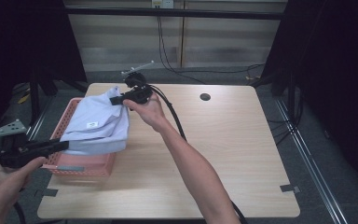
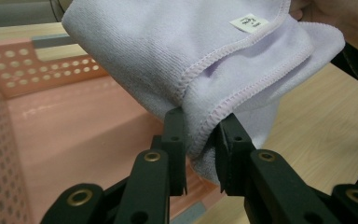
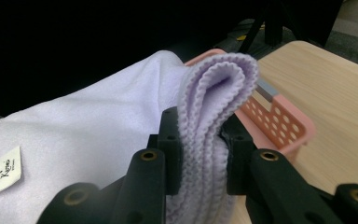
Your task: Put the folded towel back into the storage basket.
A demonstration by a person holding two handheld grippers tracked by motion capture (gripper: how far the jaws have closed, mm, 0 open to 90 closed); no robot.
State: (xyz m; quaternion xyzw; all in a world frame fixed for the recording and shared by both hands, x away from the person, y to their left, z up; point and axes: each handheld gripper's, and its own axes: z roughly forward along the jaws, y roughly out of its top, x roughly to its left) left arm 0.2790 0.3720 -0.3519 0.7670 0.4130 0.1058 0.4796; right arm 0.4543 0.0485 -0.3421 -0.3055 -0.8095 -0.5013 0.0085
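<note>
While we hold it off the table by two ends, we list the item as one lilac towel [image 1: 95, 123], folded into several layers, of soft looped pile with a stitched hem in a paler thread. It carries a small white label [image 1: 92, 124] with dark print near one edge, seen in the high view on its upper face. The cloth hangs spread between our two tools, above a pink perforated basket [image 1: 81, 165] that stands at the left edge of a pale wooden table [image 1: 223, 154].

Left gripper [image 1: 64, 145]: jaws narrow, pads pressed on a folded corner of the towel, the hem running up between them in the left gripper view [image 2: 200, 140]. Right gripper [image 1: 116, 100]: jaws likewise narrow, clamped on a thick rolled fold at the far end, whose layered edge rises above the pads in the right gripper view [image 3: 200, 144].

Basket: flat floor, walls with round holes, a grey strip on its near rim.
</note>
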